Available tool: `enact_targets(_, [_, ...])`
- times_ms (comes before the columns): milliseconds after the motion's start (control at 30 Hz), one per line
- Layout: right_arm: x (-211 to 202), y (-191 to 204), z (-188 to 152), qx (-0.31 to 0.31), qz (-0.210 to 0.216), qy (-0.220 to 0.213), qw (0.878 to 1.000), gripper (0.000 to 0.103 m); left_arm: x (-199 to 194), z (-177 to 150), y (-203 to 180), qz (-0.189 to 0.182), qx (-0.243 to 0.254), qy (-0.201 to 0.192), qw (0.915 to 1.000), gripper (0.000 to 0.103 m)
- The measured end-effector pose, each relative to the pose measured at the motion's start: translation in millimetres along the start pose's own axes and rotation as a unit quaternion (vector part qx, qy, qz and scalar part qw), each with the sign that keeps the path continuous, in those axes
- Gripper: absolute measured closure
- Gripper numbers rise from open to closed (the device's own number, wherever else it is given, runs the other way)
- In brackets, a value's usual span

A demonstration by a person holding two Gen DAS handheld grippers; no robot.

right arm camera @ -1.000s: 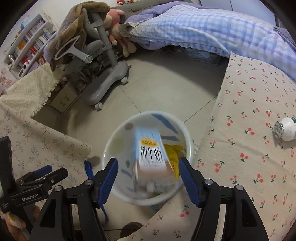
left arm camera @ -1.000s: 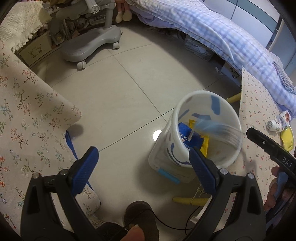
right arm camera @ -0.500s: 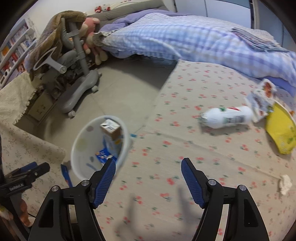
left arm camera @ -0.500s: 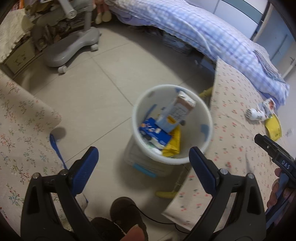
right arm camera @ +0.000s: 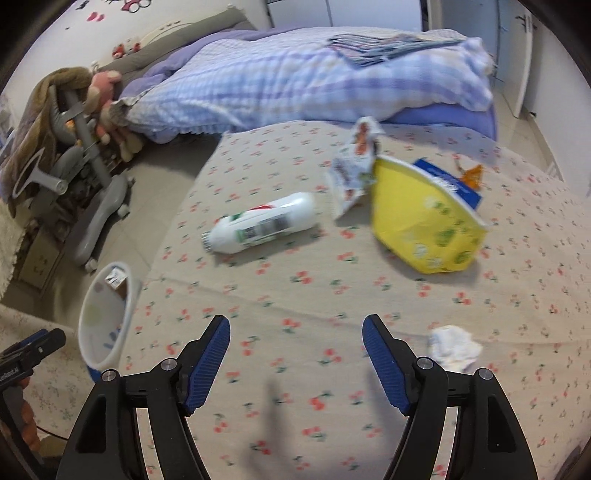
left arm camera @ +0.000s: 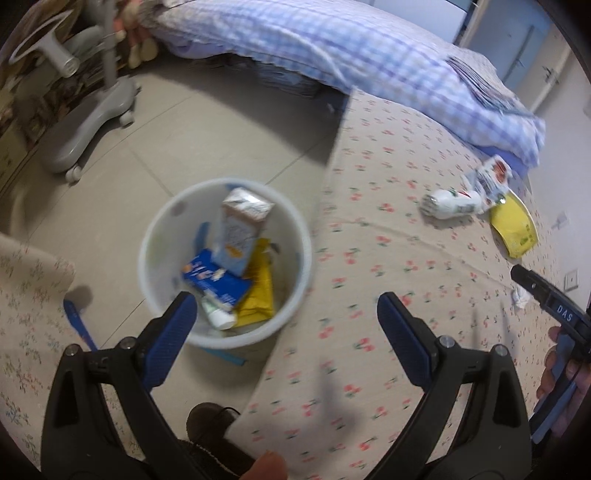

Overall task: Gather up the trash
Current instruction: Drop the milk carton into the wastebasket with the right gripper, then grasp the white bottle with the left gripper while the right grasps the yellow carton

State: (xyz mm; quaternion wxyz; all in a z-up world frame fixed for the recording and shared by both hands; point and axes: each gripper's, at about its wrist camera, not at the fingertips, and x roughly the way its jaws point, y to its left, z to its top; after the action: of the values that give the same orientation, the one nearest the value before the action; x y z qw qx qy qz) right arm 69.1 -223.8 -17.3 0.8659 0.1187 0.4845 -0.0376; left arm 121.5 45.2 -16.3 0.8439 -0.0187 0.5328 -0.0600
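Bedroom, large grey floor tiles (left arm camera: 192, 122). Bed with blue-checked quilt (right arm camera: 295, 77) along the far side; folded striped blanket (right arm camera: 384, 46) on top. Cherry-print cloth covers the surface (right arm camera: 332, 295). Grey wheeled chair base (left arm camera: 85, 125) at left, plush toys (right arm camera: 105, 92) hung beside it. White wardrobe doors (right arm camera: 373, 13) behind.

The tablecloth (right arm camera: 295, 295) is beige with small red cherries; on it lie a white bottle (right arm camera: 262, 223) with red and green marks and a yellow bag (right arm camera: 424, 229). The bin (left arm camera: 299, 258) is white, holding a blue box (left arm camera: 214, 282) and a pale blue carton (left arm camera: 240, 229). The bedcover (right arm camera: 295, 81) is blue-and-white check.
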Motion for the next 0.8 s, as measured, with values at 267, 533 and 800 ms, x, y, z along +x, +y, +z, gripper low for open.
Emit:
enact_targets(267, [-10, -59, 15, 0.021, -0.044, -0.022, 0.999, 0.027, 21, 33, -80, -0.021, 0.092, -0.025, 0.9953, 0.005])
enact_targets(533, [0, -118, 29, 0.099, -0.027, -0.028, 0.994, 0.026, 68, 67, -152, -0.048, 0.133, -0.042, 0.9890, 0.005])
enact_targets(800, [26, -154, 36, 0.153, 0.033, -0.029, 0.987, 0.026, 105, 78, -188, -0.069, 0.198, -0.037, 0.9772, 0.012])
